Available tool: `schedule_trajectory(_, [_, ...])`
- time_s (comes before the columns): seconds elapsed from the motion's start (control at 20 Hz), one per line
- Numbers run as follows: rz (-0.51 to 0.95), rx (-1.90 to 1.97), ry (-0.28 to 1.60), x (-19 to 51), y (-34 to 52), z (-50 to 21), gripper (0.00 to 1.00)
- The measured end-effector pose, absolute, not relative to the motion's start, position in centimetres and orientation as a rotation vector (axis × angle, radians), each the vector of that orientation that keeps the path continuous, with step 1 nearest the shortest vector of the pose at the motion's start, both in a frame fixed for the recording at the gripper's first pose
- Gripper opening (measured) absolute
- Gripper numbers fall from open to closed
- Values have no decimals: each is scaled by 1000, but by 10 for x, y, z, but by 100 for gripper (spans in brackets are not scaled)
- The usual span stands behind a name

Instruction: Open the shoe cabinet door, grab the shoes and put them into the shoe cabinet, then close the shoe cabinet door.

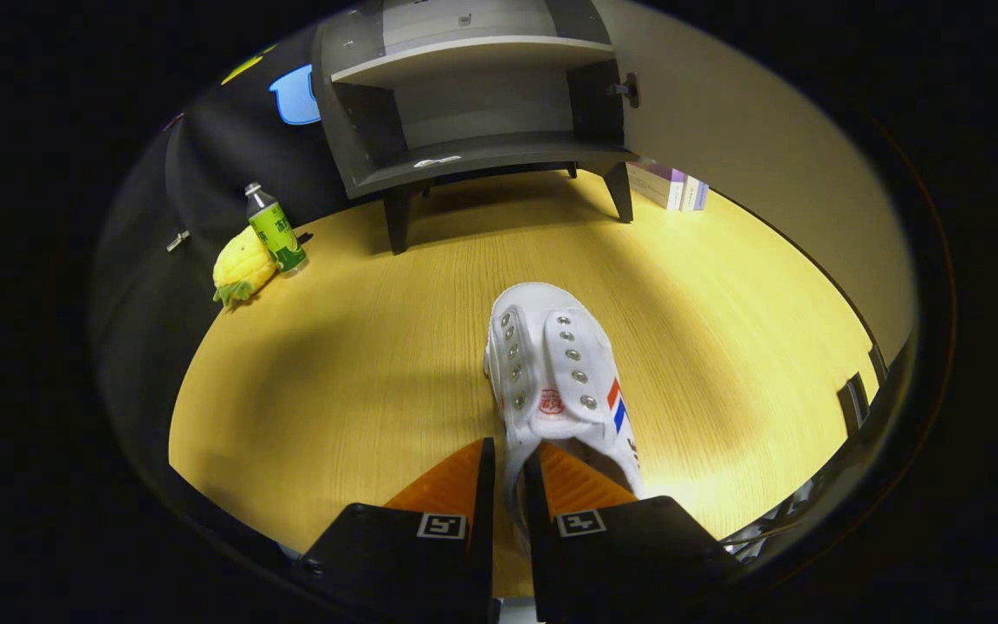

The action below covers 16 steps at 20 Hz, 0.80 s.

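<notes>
White canvas shoe (pixel 560 373) has its heel rim pinched between the nearly closed tongs (pixel 508 468).

A green-labelled bottle (pixel 275 230) stood upright on the counter (pixel 360 364), touching a plush pineapple (pixel 242 269). Some books (pixel 668 185) (spines hard to read) stood by the wall.

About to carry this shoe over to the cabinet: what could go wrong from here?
1. The gripper pinches only the thin heel-side wall of the white shoe, so the long toe may sag or swing.
2. The cabinet shelf openings look low; the toe could catch the shelf edge.
3. A wide swing could hit the bottle and pineapple toy beside the cabinet.
</notes>
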<state>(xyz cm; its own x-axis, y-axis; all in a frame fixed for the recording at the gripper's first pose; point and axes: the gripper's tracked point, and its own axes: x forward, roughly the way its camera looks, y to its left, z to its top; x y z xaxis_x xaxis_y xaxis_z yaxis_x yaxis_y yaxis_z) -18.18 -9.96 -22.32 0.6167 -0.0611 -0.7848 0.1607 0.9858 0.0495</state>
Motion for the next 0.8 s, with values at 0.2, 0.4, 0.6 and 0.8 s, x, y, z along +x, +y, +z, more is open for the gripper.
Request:
schedule_trajectory(0.2, [-136, 98, 869, -173, -103, -227, 23])
schedule_trajectory(0.4, [-143, 94, 834, -166, -107, -229, 23])
schedule_trajectory(0.6, [-146, 77, 825, -165, -108, -230, 18])
schedule_trajectory(0.8, [-123, 72, 818, -164, -107, -231, 5])
